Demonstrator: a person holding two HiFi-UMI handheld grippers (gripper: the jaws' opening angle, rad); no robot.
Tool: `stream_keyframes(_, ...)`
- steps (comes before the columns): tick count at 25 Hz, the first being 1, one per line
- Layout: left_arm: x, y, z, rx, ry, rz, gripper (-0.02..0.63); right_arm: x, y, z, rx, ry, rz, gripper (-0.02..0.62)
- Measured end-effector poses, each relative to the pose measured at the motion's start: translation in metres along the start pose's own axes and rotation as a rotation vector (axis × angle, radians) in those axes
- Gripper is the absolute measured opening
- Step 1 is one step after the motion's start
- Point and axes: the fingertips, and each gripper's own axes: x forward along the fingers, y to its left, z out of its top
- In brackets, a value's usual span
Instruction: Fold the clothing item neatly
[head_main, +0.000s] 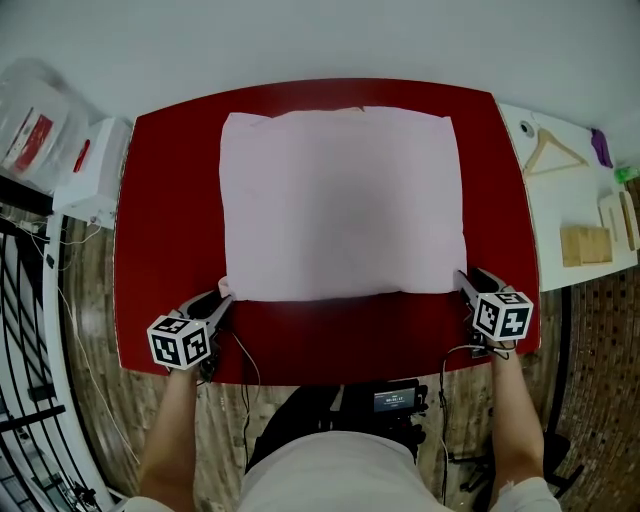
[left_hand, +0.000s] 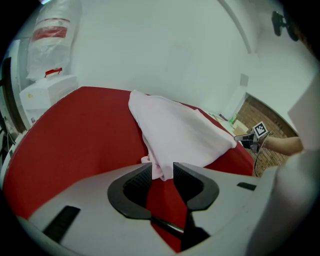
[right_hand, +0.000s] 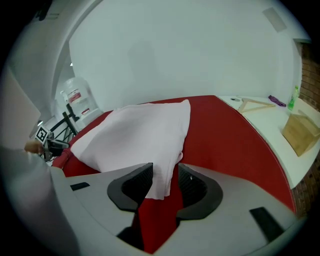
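Recording or test workspace, not a home; bare white wall (head_main: 300, 40) at far side; red table (head_main: 170, 200) at centre; white bench (head_main: 560, 215) on right with wooden hanger (head_main: 552, 152) and wooden blocks (head_main: 585, 244); loose cables (head_main: 75, 330) across floor on left; black metal rack (head_main: 25, 400) near left.

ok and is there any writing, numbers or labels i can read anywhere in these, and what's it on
No text reads clearly in any view.
Small screen at the bottom of the head view: lit characters, too small to read.
Red label on the clear plastic container: blurred, unreadable.
Red mark on the white box: too small to read.
Marker cubes: black-and-white square patterns only, no words.
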Motion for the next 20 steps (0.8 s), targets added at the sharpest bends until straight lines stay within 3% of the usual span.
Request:
stream_keyframes(7, 0.021, -0.005, -0.001, -0.058, 0.022, -0.040, 0.122, 0.014, 0.002, -0.016, 0.140, 0.009, 0.019, 0.137)
stream_keyframes(9, 0.024, -0.005, -0.001, -0.066, 0.030, -0.047, 0.085, 0.016, 0.000, -0.021, 0.200, 0.016, 0.019, 0.134)
stream_keyframes(11, 0.025, -0.004, -0.002, -0.063, 0.035, -0.049, 0.045, 0.014, 0.000, -0.020, 0.232, 0.013, 0.035, 0.070)
stream_keyframes(20, 0.024, -0.001, -0.011, -0.056, 0.040, -0.062, 0.028, 0.015, -0.014, -0.026, 0.209, 0.020, 0.016, 0.041)
